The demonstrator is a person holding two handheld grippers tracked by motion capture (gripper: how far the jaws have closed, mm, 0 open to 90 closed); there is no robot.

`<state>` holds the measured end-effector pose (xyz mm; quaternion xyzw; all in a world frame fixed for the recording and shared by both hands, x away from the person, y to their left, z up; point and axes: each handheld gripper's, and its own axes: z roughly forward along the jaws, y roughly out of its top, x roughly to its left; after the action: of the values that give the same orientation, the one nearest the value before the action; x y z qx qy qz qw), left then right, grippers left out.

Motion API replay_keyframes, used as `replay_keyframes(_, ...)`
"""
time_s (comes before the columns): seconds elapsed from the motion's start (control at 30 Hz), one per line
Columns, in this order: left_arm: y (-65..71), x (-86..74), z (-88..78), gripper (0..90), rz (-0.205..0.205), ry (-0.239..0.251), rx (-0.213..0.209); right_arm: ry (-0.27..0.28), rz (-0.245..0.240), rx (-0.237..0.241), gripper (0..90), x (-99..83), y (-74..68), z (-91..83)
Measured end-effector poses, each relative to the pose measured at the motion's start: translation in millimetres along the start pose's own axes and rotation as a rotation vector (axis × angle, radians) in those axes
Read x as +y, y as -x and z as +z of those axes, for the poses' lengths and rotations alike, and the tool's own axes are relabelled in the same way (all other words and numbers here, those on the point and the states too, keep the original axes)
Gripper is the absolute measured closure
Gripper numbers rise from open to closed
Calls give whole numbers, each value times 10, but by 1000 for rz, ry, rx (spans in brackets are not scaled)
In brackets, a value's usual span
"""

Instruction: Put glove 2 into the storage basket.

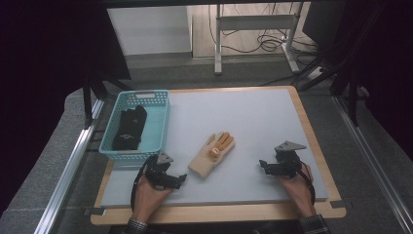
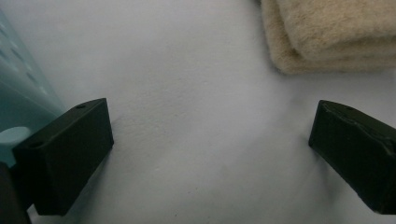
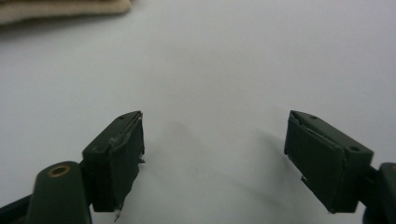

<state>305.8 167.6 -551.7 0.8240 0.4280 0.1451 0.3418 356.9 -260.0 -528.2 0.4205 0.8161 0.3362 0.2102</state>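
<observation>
A: Start with the high view. What step does this look like?

B: A beige glove (image 1: 213,154) with orange fingertips lies flat near the middle of the table (image 1: 253,122). The left gripper (image 1: 176,179) sits just beside its cuff, the right gripper (image 1: 266,165) well apart on the other side. Neither holds anything. A teal basket (image 1: 163,122) at the table's left edge already has dark gloves (image 1: 130,127) in it, so I'd judge the beige one is next to go in.

A: And the left gripper view?

B: Jaws wide apart over bare table, with nothing between them. The glove's cuff (image 2: 334,35) is ahead and to the right, the basket wall (image 2: 21,93) at the left edge. The next move calls for closing in on that cuff and pinching it.

A: Right gripper view?

B: Jaws spread, nothing between them, only table beneath. A strip of glove (image 3: 60,9) shows at the top left corner, well apart from the jaws.

A: Any brands or writing?

B: None I can read. The basket carries a blank white tag (image 1: 144,95), and a small round mark on the glove is too small to make out.
</observation>
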Motion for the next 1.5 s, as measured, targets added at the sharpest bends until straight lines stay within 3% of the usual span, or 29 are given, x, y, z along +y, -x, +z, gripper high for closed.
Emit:
replay_keyframes(0.6,-4,4,-28,20,6,-4,0,-19,1,11,60,-8,-2,45)
replay_keyframes(0.83,-13,27,-95,32,-24,3,-47,-16,2,14,60,-11,1,47)
replay_keyframes(1.0,33,67,-150,27,-25,14,-53,-15,1,14,59,-12,2,47)
replay_keyframes(1.2,105,213,-185,18,-9,24,-68,-15,1,14,60,-13,1,47)
replay_keyframes(1.5,271,590,-91,7,53,1,-106,-14,4,18,62,-14,6,46)
